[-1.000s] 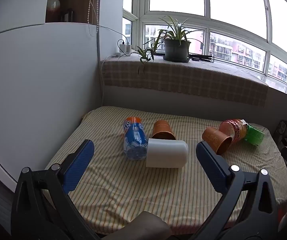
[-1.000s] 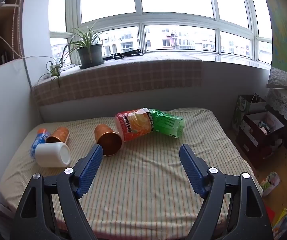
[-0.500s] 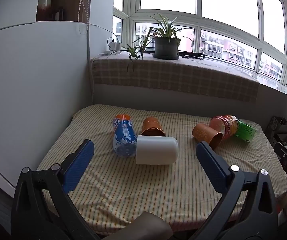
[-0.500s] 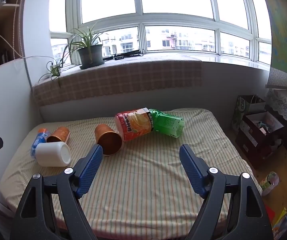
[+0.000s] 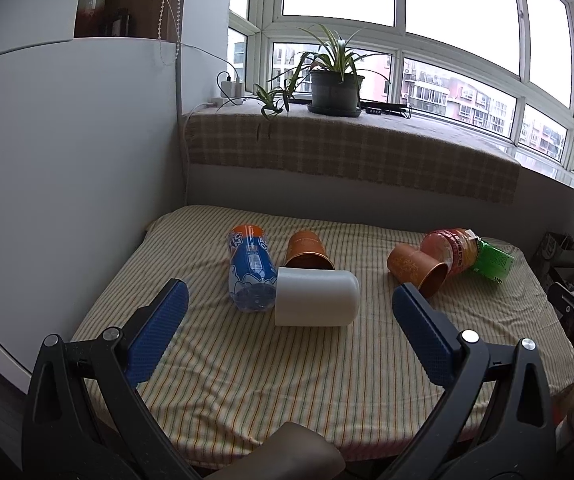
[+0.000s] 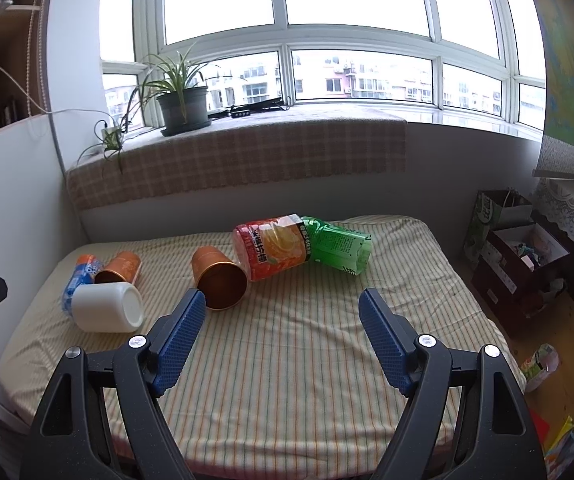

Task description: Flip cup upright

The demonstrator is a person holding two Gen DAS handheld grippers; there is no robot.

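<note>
A white cup lies on its side on the striped table cloth, also in the right wrist view. An orange cup lies behind it. A second orange cup lies on its side further right. My left gripper is open and empty, held in front of the white cup. My right gripper is open and empty, in front of and right of the second orange cup.
A blue bottle lies left of the white cup. A red bottle and a green bottle lie at the back. A white wall borders the left. Boxes stand on the floor right.
The left wrist view has shifted slightly; the cups appear a little further left and lower than before. The right gripper has barely moved. Both stay open.
</note>
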